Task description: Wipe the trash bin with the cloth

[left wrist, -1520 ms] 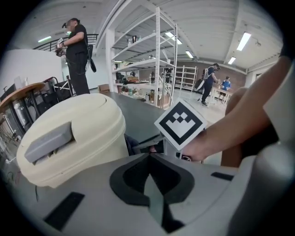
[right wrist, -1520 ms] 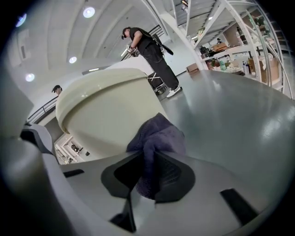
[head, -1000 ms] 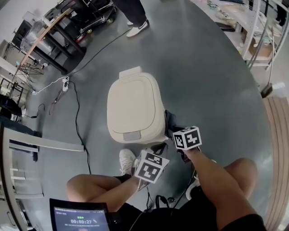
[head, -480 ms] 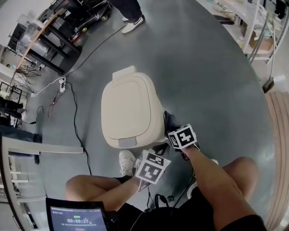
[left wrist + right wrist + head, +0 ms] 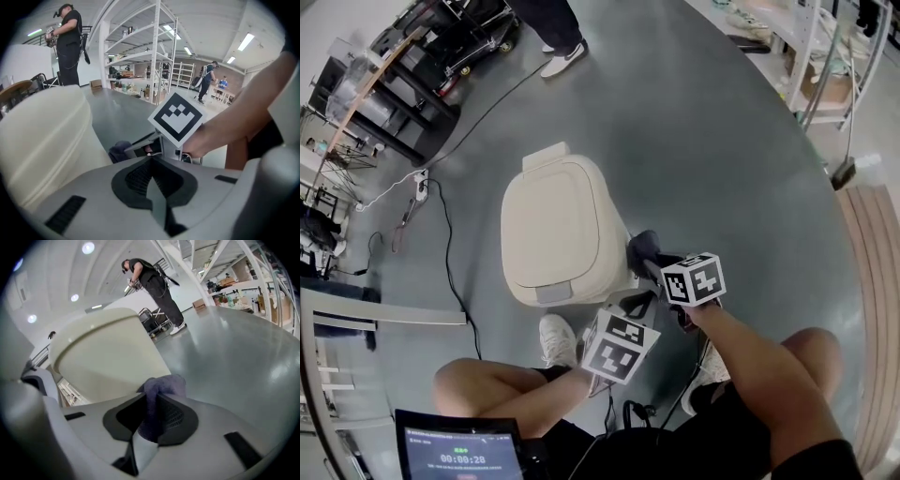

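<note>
Right hand-held gripper [image 5: 149, 397] clamped on purple cloth [image 5: 161, 384] | cloth bunched just ahead of my jaws, against trash bin [image 5: 108, 359] side wall | left hand-held gripper [image 5: 151, 164] closed on nothing, bin at its left | risk: shallow pinch, wiping drag could pull cloth free

The trash bin [image 5: 558, 225] is looked down on steeply from the head camera, well above it. From both gripper cameras it is seen low and close, alongside its wall, facing across the floor [image 5: 234, 348]. The right gripper [image 5: 133, 148] is caught in the left gripper view.
</note>
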